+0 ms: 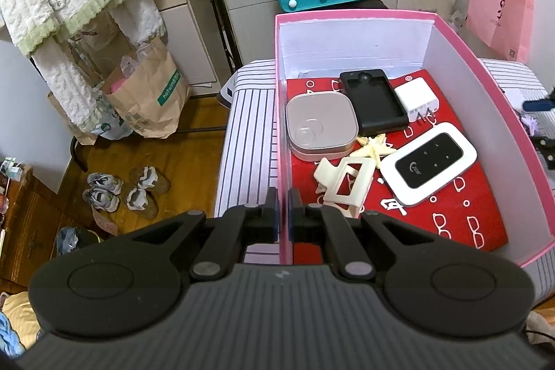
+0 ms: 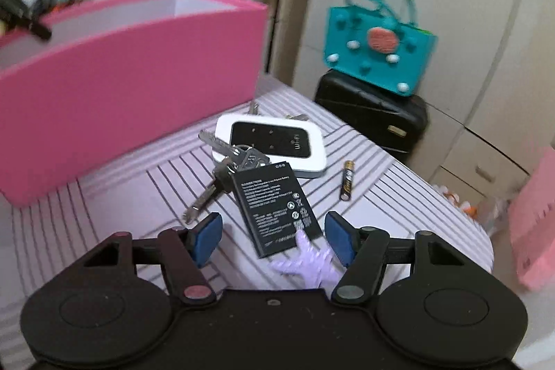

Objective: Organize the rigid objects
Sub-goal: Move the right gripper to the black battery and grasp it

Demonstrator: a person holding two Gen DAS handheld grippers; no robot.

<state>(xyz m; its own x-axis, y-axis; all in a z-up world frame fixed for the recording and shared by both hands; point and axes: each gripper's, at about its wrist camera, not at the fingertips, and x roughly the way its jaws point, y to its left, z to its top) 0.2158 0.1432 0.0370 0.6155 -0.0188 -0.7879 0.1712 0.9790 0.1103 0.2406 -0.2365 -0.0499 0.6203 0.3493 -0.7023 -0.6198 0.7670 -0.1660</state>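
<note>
Pink cardboard box (image 1: pixel 485 82), white inside, fills centre right of the left wrist view; left gripper (image 1: pixel 283 214) jaws clamped on its near wall. Inside: beige square case (image 1: pixel 321 123), black phone case (image 1: pixel 374 99), white-and-black pocket router (image 1: pixel 428 163). Right gripper (image 2: pixel 274 236) jaws apart, straddling a flat black battery (image 2: pixel 274 207) at lower centre; silver keys (image 2: pixel 225 169) beside it on striped bedding (image 2: pixel 399 207).

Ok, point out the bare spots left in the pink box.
In the pink box, the red mat is bare at the near right, below the white router. A strip along the far wall is free. The middle, around the clip, is crowded.
</note>
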